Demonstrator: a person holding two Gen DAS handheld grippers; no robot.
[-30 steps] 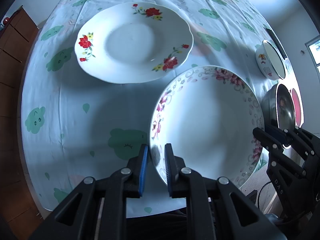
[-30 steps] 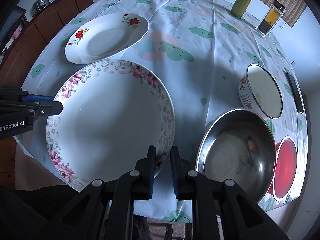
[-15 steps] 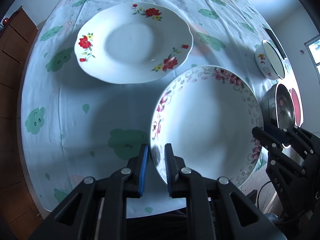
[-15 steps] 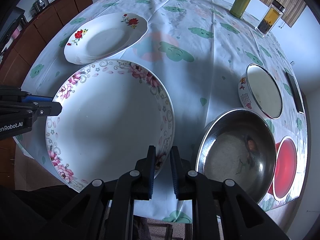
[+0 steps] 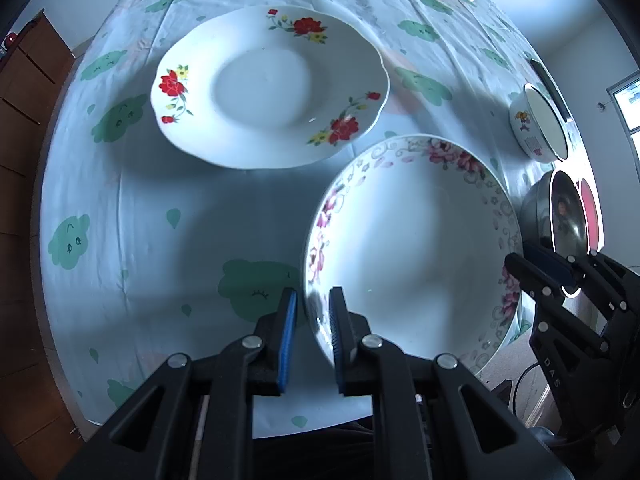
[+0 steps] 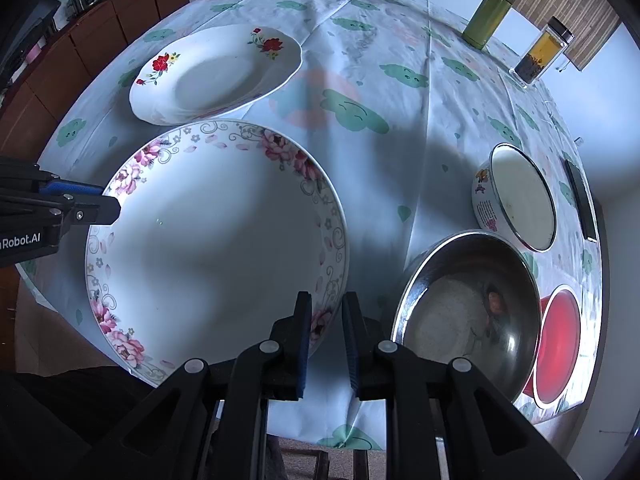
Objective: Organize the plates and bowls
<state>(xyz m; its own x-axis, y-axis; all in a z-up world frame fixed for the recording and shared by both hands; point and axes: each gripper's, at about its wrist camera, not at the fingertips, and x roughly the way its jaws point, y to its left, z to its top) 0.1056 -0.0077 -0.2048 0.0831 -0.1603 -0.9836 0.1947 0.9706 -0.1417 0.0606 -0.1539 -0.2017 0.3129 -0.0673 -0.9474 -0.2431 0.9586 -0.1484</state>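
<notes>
Nothing has shifted since the earlier frames: both grippers and every dish sit where they did, though the right jaws now show slightly more gap around the rim.

Largest is the round table under its pale blue cloth printed with green clouds (image 6: pixel 360 112), spread out beyond both grippers. Next comes the big white plate with a pink-flower border (image 6: pixel 216 240), held between the two tools. The left gripper (image 5: pixel 312 312) is clamped on the plate's left rim, which passes between its blue pads. The right gripper (image 6: pixel 325 320) straddles the opposite rim; its jaws are nearly together, and the plate edge sits between them, apparently pinched. Whether the plate is lifted or resting on the cloth, I cannot tell.

Beyond the left gripper lies the white scalloped plate with red flowers (image 5: pixel 272 88), close to the held plate and apart from it. Just right of the right gripper stands the shiny steel bowl (image 6: pixel 468 312), with a red bowl (image 6: pixel 558 340) tucked against its far side and a small white enamel bowl with printed pictures (image 6: pixel 520 196) behind it. Farther off are a green canister (image 6: pixel 488 16) and a clear glass jar of dark tea (image 6: pixel 544 50).

By my reading, the task is barely begun: nothing is stacked. Both plates need joining into one pile, and the three bowls need nesting.
</notes>
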